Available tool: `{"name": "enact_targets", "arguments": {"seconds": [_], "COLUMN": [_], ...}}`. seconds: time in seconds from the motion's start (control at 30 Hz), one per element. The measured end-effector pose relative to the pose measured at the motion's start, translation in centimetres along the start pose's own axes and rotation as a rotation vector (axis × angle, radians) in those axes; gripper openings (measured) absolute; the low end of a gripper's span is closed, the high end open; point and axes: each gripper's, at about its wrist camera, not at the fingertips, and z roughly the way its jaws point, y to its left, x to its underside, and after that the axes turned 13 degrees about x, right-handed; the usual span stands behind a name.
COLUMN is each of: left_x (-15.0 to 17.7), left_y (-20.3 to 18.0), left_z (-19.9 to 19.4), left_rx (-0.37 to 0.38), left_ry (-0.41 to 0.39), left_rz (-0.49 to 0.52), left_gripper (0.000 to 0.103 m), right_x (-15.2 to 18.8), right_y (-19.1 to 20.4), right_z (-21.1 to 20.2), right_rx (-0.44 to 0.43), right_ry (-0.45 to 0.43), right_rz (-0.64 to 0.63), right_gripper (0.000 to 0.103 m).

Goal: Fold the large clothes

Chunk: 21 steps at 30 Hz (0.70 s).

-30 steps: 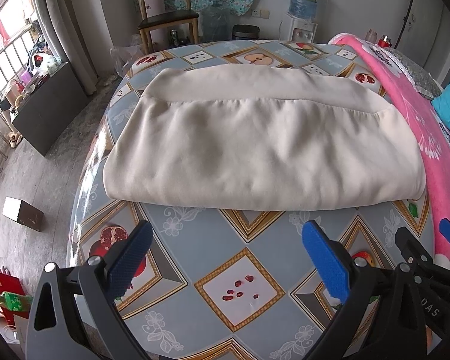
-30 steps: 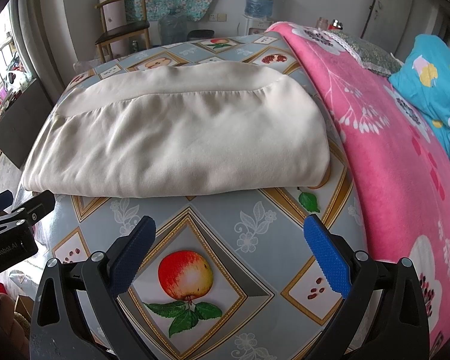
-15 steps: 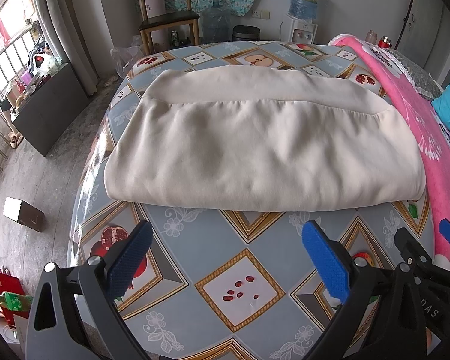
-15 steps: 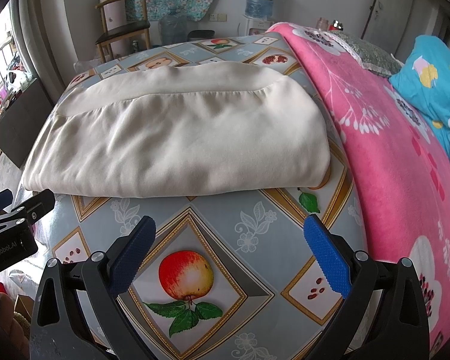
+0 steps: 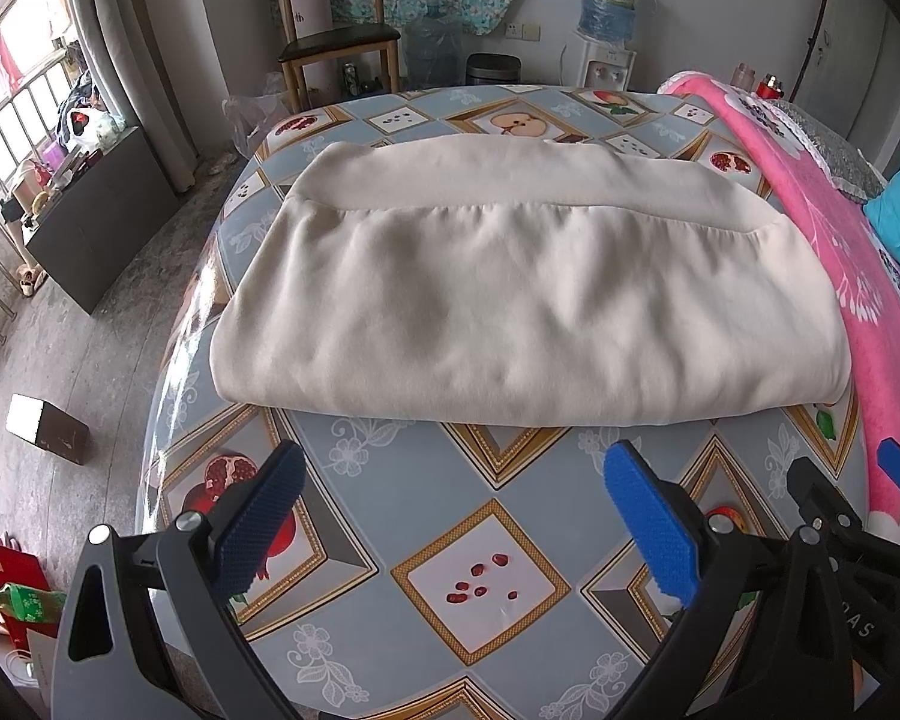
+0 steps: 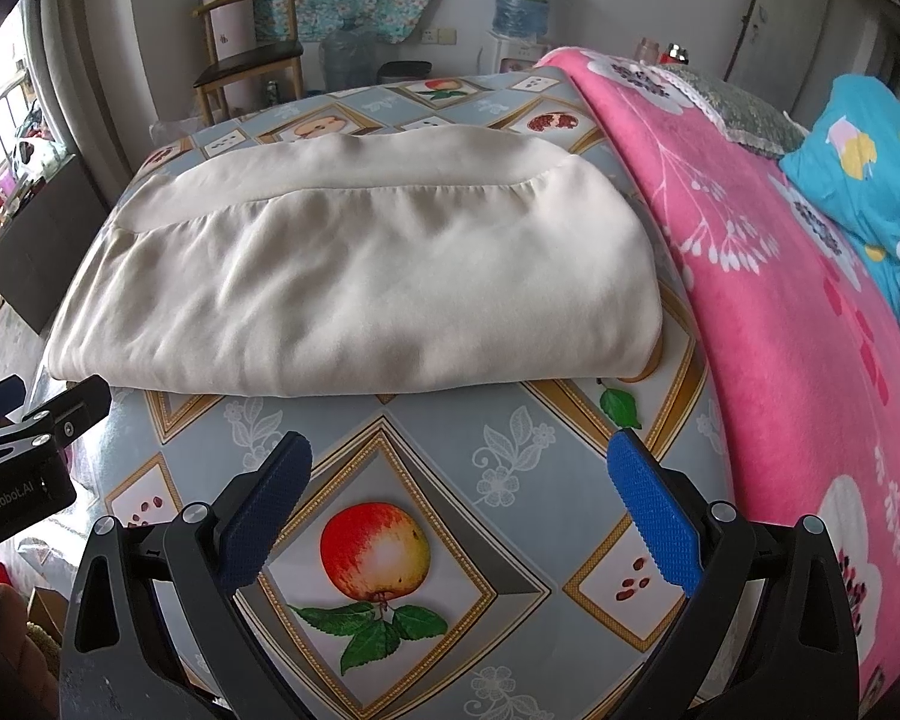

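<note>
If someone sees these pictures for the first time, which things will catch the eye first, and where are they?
First comes the cream garment, folded into a wide bundle in the middle of the fruit-patterned tablecloth. Next is the bright pink blanket along the garment's right side, with a blue pillow beyond it. Near the camera, the left tool and the right tool hover open and empty over the cloth.

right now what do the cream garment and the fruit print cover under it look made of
Cream garment: soft woven or knit fabric, matte, with gentle wrinkles and a stitched band. Fruit print cover: probably vinyl or oilcloth, smooth, with glare along its left edge in the left wrist view.
</note>
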Motion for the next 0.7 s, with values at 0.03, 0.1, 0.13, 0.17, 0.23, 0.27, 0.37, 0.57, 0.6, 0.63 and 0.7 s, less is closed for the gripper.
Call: {"name": "enact_targets", "arguments": {"seconds": [0.03, 0.1, 0.13, 0.17, 0.23, 0.27, 0.37, 0.57, 0.6, 0.63, 0.7], "left_x": [-0.06, -0.02, -0.05, 0.02, -0.04, 0.04, -0.02, 0.06, 0.1, 0.1, 0.04], "left_y": [0.0, -0.01, 0.01, -0.01, 0.0, -0.01, 0.01, -0.01, -0.02, -0.03, 0.0], "left_z": [-0.03, -0.03, -0.04, -0.03, -0.03, -0.02, -0.03, 0.01, 0.02, 0.02, -0.01], "left_rx": [0.0, 0.0, -0.001, 0.001, 0.0, 0.0, 0.0, 0.0, 0.0, 0.0, 0.0], "left_ry": [-0.001, 0.0, 0.0, 0.0, -0.001, 0.0, 0.0, 0.0, 0.0, 0.0, 0.0], "left_rz": [-0.001, 0.0, -0.001, -0.001, -0.001, -0.001, 0.0, 0.0, -0.001, -0.001, -0.001], "left_gripper": [0.098, 0.098, 0.098, 0.098, 0.098, 0.098, 0.098, 0.098, 0.098, 0.098, 0.098], "right_x": [0.02, 0.01, 0.02, 0.03, 0.04, 0.05, 0.03, 0.0, 0.0, 0.0, -0.01], "right_y": [-0.06, 0.01, 0.0, -0.06, 0.0, -0.01, 0.02, 0.03, 0.04, 0.01, 0.06], "right_z": [-0.01, -0.05, -0.06, -0.07, -0.08, -0.09, -0.1, -0.03, -0.02, -0.01, 0.01], "right_rx": [0.0, 0.0, 0.0, 0.0, 0.001, 0.001, 0.001, 0.0, 0.0, 0.001, -0.001], "right_ry": [0.0, 0.0, 0.0, -0.001, 0.0, 0.001, 0.001, 0.002, 0.001, 0.001, 0.002], "right_rz": [-0.001, 0.0, 0.0, 0.0, 0.0, 0.0, -0.001, -0.002, -0.003, -0.003, -0.002], "right_gripper": [0.096, 0.096, 0.096, 0.096, 0.096, 0.096, 0.096, 0.096, 0.096, 0.096, 0.096]}}
